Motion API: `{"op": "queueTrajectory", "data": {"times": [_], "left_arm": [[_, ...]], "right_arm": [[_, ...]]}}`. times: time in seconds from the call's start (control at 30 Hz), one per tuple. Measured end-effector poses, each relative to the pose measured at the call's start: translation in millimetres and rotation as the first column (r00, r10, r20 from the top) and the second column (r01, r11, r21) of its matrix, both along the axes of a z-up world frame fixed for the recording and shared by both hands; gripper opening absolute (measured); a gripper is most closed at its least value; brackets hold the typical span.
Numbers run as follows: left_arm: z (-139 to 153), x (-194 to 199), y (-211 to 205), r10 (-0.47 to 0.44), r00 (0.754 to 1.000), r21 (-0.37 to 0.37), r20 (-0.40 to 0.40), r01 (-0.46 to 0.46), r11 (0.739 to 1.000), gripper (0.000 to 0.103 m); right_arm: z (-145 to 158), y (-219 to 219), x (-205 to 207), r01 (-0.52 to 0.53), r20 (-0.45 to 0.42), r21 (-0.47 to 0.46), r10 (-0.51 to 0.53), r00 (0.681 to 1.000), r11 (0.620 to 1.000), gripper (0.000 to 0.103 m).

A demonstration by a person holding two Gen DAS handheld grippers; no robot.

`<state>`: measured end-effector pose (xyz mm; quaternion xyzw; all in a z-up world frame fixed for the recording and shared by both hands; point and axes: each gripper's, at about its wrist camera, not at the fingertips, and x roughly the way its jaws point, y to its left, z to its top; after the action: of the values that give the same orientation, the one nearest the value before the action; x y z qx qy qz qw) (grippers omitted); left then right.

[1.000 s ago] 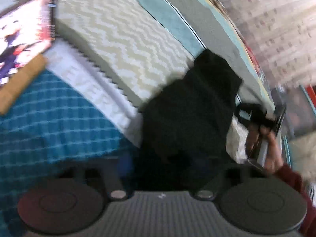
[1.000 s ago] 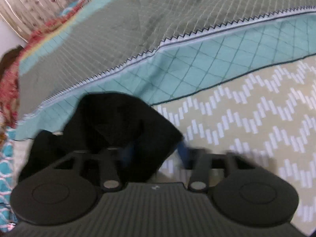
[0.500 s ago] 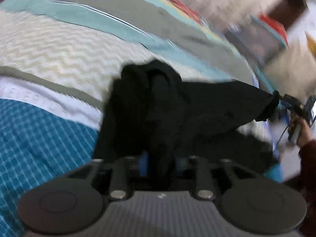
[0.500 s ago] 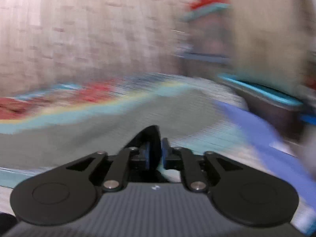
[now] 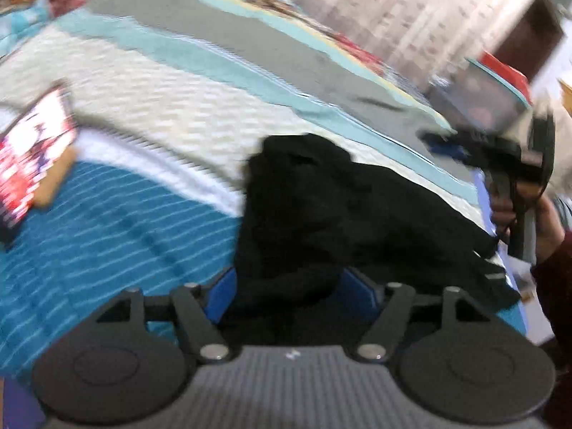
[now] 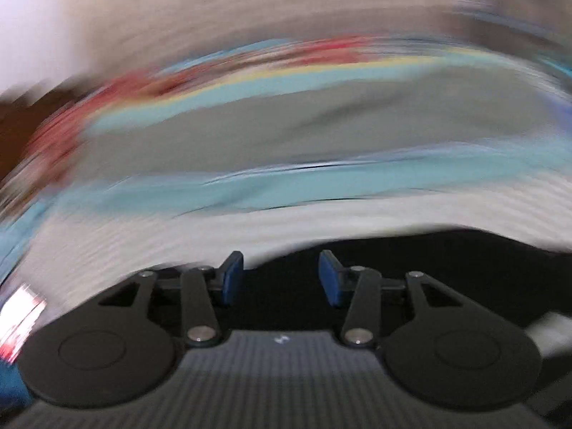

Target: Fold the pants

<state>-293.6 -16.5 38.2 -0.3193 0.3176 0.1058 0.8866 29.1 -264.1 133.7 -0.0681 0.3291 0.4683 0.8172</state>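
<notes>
The black pants (image 5: 321,207) lie bunched in a heap on the patterned bedspread (image 5: 200,114). My left gripper (image 5: 287,289) is open, with its blue pads either side of the near end of the cloth, which lies loose between them. My right gripper (image 6: 280,279) is open and empty, just above the dark cloth (image 6: 393,271) at the bottom of its blurred view. The right gripper also shows in the left wrist view (image 5: 500,157), lifted at the far right in a hand, apart from the pants.
A red and white printed book or magazine (image 5: 32,153) lies on the bed at the left. A brick-patterned wall (image 5: 411,14) and a dark box with a red lid (image 5: 493,93) stand beyond the bed's far edge.
Both grippers were shut on the pants and stretched them between them; both have now opened. The pants have dropped into a heap. The right gripper has swung back toward the bed.
</notes>
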Motion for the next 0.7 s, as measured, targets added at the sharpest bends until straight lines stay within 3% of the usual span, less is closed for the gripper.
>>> {"op": "queueTrajectory", "data": {"times": [0.07, 0.13, 0.23, 0.27, 0.33, 0.37, 0.4, 0.47, 0.5, 0.53, 0.6, 0.67, 0.7], "left_arm": [[-10.8, -13.5, 7.6, 0.056, 0.998, -0.030, -0.031, -0.057, 0.998, 0.072], [-21.1, -19.7, 12.8, 0.079, 0.996, -0.058, -0.047, -0.082, 0.995, 0.073], [-34.2, -15.2, 14.5, 0.061, 0.997, -0.096, -0.052, -0.066, 0.993, 0.077], [-38.8, -9.6, 13.1, 0.042, 0.998, -0.116, -0.049, -0.048, 0.992, 0.073], [-42.3, -0.4, 4.5, 0.005, 0.999, -0.134, -0.037, -0.010, 0.991, 0.045], [-41.9, 5.5, -0.6, -0.019, 0.999, -0.119, -0.033, 0.015, 0.993, 0.032], [-38.7, 7.8, -6.4, -0.035, 0.999, -0.082, -0.020, 0.033, 0.996, 0.027], [-26.0, 2.8, -17.7, -0.050, 0.998, 0.027, 0.035, 0.049, 0.998, 0.025], [-18.0, -3.1, -21.9, -0.048, 0.996, 0.084, 0.068, 0.042, 0.996, 0.025], [-9.1, -11.5, -25.5, -0.033, 0.994, 0.150, 0.105, 0.017, 0.989, 0.025], [5.9, -30.6, -28.3, 0.020, 0.986, 0.266, 0.165, -0.064, 0.962, 0.026], [8.9, -45.8, -22.6, 0.105, 0.980, 0.302, 0.167, -0.152, 0.941, 0.033], [6.0, -49.3, -19.2, 0.147, 0.979, 0.305, 0.141, -0.184, 0.934, 0.046]], "right_arm": [[-3.1, 68.2, -44.5, -0.194, 0.001, -0.049, 0.194, 0.981, 0.980, 0.057], [-18.2, 125.5, -75.8, -0.316, -0.013, -0.138, 0.318, 0.948, 0.939, 0.059], [-64.7, 190.4, -103.8, -0.369, -0.009, -0.367, 0.394, 0.919, 0.854, 0.059], [-82.9, 207.4, -102.4, -0.336, 0.000, -0.461, 0.379, 0.925, 0.821, 0.059], [-110.3, 214.8, -92.3, -0.272, -0.003, -0.566, 0.328, 0.945, 0.778, 0.057], [-114.1, 212.6, -84.8, -0.279, -0.039, -0.540, 0.307, 0.951, 0.794, 0.045], [-110.1, 209.1, -75.7, -0.277, -0.076, -0.490, 0.276, 0.958, 0.826, 0.024], [-85.4, 206.6, -65.8, -0.259, -0.122, -0.330, 0.231, 0.965, 0.908, 0.020], [-67.7, 202.5, -62.1, -0.266, -0.134, -0.192, 0.244, 0.960, 0.945, 0.020], [-50.4, 200.6, -60.8, -0.283, -0.143, -0.041, 0.275, 0.951, 0.958, 0.020], [-26.3, 205.7, -59.5, -0.299, -0.167, 0.197, 0.333, 0.928, 0.934, 0.020], [-28.7, 225.1, -59.5, -0.295, -0.227, 0.319, 0.375, 0.899, 0.901, 0.022], [-37.8, 235.8, -58.1, -0.279, -0.262, 0.343, 0.376, 0.889, 0.897, 0.025]]}}
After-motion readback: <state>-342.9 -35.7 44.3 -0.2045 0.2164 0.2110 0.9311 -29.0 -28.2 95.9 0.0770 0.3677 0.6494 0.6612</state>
